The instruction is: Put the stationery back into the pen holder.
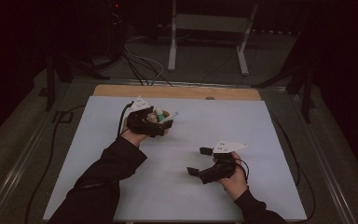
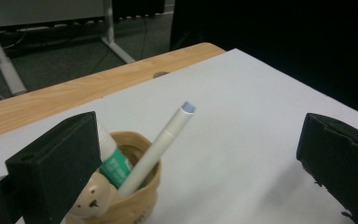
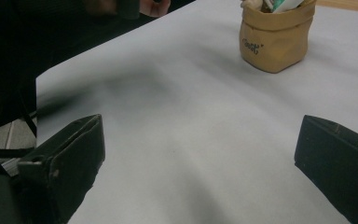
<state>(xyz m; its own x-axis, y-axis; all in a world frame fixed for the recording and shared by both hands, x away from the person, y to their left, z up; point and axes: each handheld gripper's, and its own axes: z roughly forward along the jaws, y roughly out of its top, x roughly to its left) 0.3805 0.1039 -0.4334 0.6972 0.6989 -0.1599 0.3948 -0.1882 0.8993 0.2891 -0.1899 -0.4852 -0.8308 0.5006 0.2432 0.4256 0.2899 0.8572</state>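
A tan pouch [image 2: 137,200] stands upright on the white mat [image 1: 242,121], left of its middle. In the pouch are a white pen [image 2: 161,147] that leans out to the right, a green-and-white tube [image 2: 114,163] and a small cream figure [image 2: 91,200]. My left gripper [image 2: 198,140] hovers just above the pouch with its jaws wide open and nothing between the pads. In the high view the left gripper [image 1: 154,125] covers most of the pouch, and the pen [image 1: 170,117] sticks out past it. My right gripper [image 1: 199,161] is open over bare mat, nearer the front right, and the pouch [image 3: 272,39] lies ahead of it.
The mat lies on a wooden table whose bare strip [image 1: 177,91] runs along the far edge. Beyond it a white metal frame [image 1: 209,28] and cables [image 1: 140,65] are on the floor. Dark sleeves come in from the bottom of the high view.
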